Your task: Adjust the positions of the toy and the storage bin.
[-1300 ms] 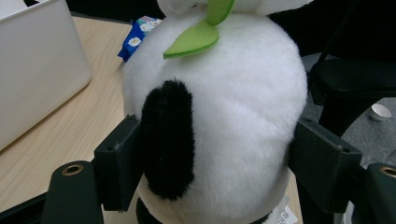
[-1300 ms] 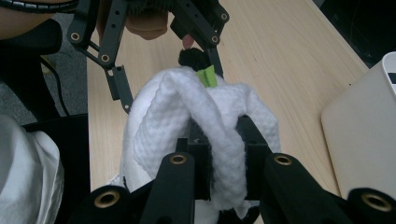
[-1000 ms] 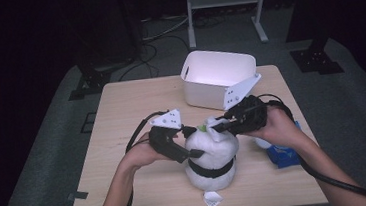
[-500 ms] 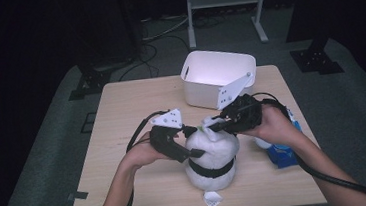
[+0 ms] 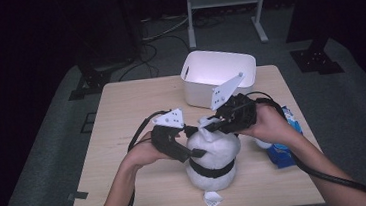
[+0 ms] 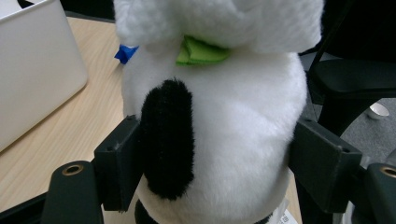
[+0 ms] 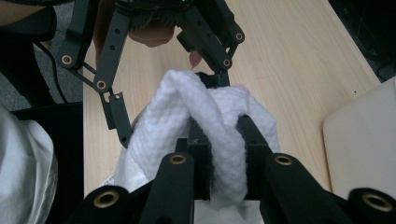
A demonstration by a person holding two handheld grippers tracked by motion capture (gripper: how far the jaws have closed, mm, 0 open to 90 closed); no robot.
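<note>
A white plush toy [image 5: 214, 156] with black patches and a green bow [image 6: 201, 51] stands upright at the table's front middle. My left gripper [image 5: 195, 149] comes in from the left and is shut on the toy's body [image 6: 233, 121], one pad on each side. A white waffle cloth [image 7: 205, 109] lies draped over the toy's head [image 5: 207, 124]. My right gripper [image 7: 219, 158] reaches in from the right at head height [image 5: 212, 124] and is shut on a fold of that cloth. The right gripper view also has the left gripper [image 7: 166, 98] beyond the cloth.
A white plastic bin [image 5: 228, 69] stands behind the toy, its wall in the left gripper view [image 6: 32, 70]. A blue packet [image 5: 286, 146] lies right of the toy under my right forearm. The toy's label [image 5: 212, 199] lies at the front edge of the wooden table [image 5: 122, 118].
My right gripper has edged slightly left toward the toy's head with the cloth still in it. The left gripper and the toy have stayed put.
</note>
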